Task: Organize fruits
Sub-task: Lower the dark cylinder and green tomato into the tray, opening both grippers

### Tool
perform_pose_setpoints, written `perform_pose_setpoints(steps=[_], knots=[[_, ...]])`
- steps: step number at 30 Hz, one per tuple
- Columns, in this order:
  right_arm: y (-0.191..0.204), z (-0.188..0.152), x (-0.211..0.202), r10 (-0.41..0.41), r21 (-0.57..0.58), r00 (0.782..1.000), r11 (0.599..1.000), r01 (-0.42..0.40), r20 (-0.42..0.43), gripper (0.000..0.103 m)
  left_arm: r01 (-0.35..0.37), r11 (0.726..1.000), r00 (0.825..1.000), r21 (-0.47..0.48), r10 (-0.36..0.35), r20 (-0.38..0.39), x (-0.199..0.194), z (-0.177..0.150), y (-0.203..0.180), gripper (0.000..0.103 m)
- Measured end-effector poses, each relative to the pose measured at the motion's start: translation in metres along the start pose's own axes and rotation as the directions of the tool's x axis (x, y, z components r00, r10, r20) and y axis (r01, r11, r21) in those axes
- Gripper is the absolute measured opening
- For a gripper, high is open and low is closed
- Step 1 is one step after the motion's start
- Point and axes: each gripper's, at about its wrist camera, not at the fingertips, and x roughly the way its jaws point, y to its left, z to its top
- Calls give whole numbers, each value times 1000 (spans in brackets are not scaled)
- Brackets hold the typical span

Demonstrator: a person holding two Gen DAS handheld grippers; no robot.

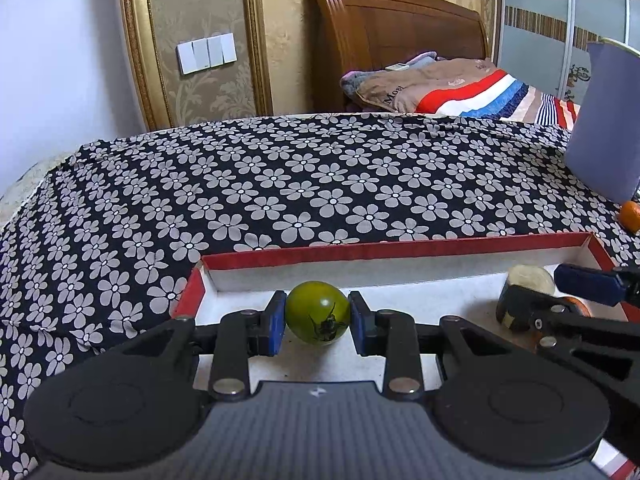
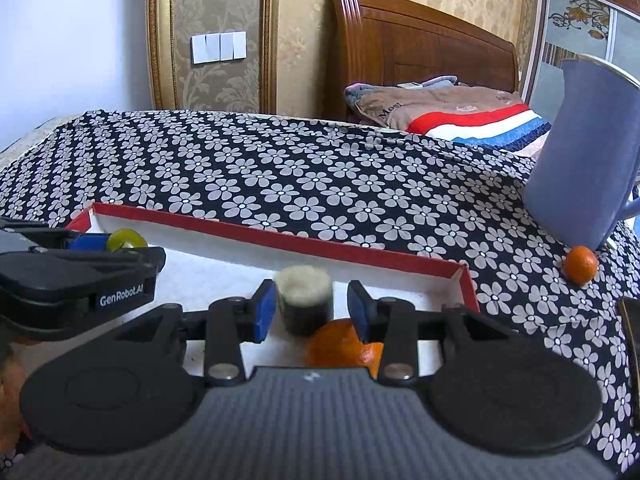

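The left gripper point(image 1: 318, 318) clenches the round green tomato point(image 1: 317, 312) at frame centre above the red-rimmed white cardboard tray point(image 1: 400, 249), while the right gripper point(image 2: 312, 312) stands released around a dark cylinder with a pale top point(image 2: 304, 300)

Bright even daylight, soft shadows, strong fisheye edge curvature, slight blur.

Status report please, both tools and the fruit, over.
Left tool shut on green tomato over red tray. Right tool open around sushi piece, not gripping. One orange outside by blue cup.
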Motion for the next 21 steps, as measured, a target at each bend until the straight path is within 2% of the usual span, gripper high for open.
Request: perform_pose_setpoints(steps=[6,8,9,10,11,12,17,21], knots=[[-3,-2,-19,10,10,999,1000,-10,32,37,30,999,999,-41,-31,-31,-2,-1,7,32],[-5,-4,-31,17,19,999,1000,-18,51,41,49,997,998,-68,-51,-36,-5,-2,14,33],[-6,-5,-39,20,27,997,999,-22,68,49,57,995,998,-77,-59,-29,-8,-1,17,38],[-8,-7,-47,23,33,996,999,-26,86,53,61,995,998,-84,-62,-18,-12,-1,20,52],[-9,-10,-57,25,33,994,999,-29,105,61,62,994,998,-89,-63,-1,-17,-2,23,62],[-10,-14,-67,21,34,992,999,-26,125,63,61,994,998,-92,-59,24,-24,-2,26,76],[-20,-44,-114,14,39,981,999,-22,196,73,6,998,995,-62,0,96,-66,-11,32,78],[-33,-80,-148,21,88,973,995,-43,229,75,8,999,990,-37,-3,143,-110,-38,34,78]])
